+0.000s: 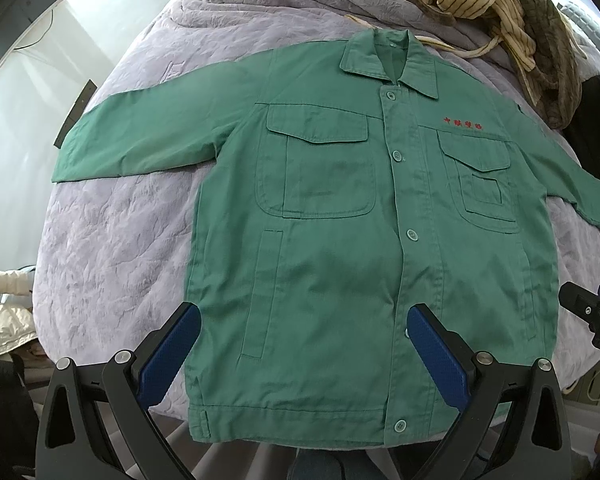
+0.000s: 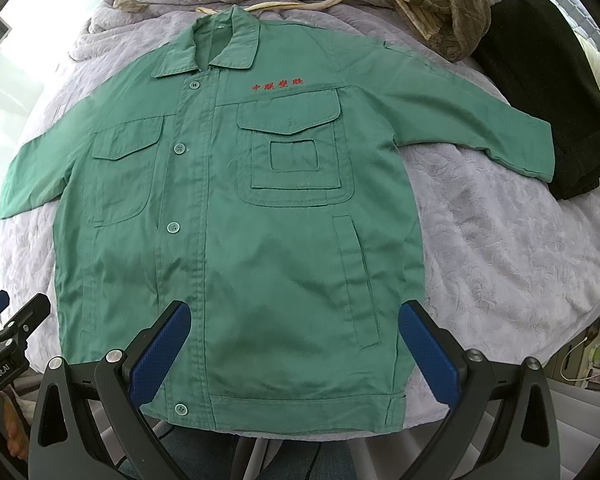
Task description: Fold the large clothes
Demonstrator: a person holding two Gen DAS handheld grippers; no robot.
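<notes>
both hand-held grippers, left hand-held gripper (image 1: 304, 326) and right hand-held gripper (image 2: 294, 322), gape empty over green jacket (image 1: 340, 240) hem.

1. Soft daylight, bright and even, enters from the left in both views; the floor (image 1: 16, 128) there is washed out to near white.
2. A faint shadow darkens the lower front of the green jacket (image 1: 340, 264).
3. Fisheye bending curves the bedspread (image 2: 500, 240) edges, and the corners go black.
4. Focus is slightly soft; the red embroidery (image 2: 277, 85) is unreadable.
</notes>
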